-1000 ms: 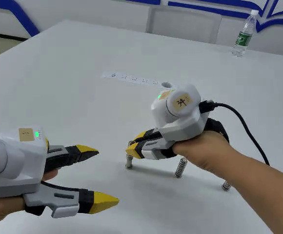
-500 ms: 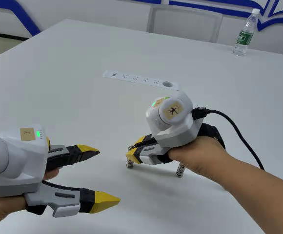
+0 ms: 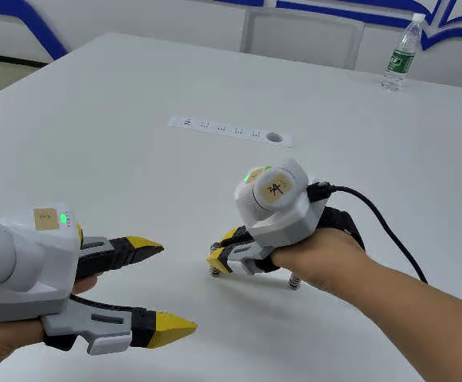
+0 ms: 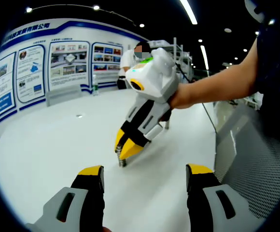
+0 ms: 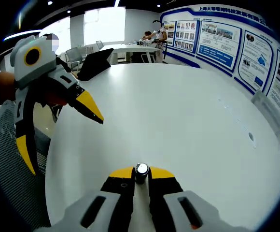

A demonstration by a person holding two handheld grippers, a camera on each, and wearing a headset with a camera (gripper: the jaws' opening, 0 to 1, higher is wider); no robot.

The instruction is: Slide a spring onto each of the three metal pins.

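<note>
Pin (image 5: 141, 169) upright, top pinched by right gripper (image 3: 217, 259) (spring (image 4: 122, 162) below)

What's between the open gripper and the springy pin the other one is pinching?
Nothing: just bare white table. The left gripper view shows it, from the left gripper to the pin under the right gripper.

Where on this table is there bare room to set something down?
The widest bare patch lies between the power strip and the left gripper. Another runs from the strip toward the water bottle. It is crowded by the right gripper, shut on a pin, with a second pin and the cable close by.
</note>
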